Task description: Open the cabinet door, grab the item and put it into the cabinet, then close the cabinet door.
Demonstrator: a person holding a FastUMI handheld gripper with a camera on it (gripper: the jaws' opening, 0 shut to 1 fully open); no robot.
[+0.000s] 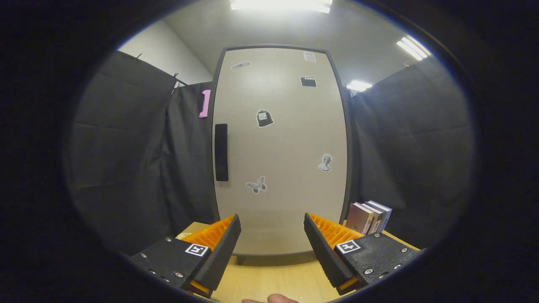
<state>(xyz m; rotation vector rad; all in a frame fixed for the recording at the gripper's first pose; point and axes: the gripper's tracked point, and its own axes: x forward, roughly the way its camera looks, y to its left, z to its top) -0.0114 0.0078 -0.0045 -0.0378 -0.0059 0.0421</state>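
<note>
A tall cabinet stands on the wooden table (273,277) straight ahead of me, its pale door (282,143) shut and dotted with small stickers. A dark vertical handle (221,152) sits on the door's left side, well beyond my fingers. A few upright books (370,216) stand at the cabinet's right foot, just past my right finger. My gripper (272,223) is open, fingers wide apart with nothing between them, pointing at the lower part of the door.
Black cloth walls close in on both sides of the cabinet. A pink object (205,103) hangs at the cabinet's upper left. A fingertip of a person's hand (273,299) peeks in below the fingers. Bare tabletop lies between me and the cabinet.
</note>
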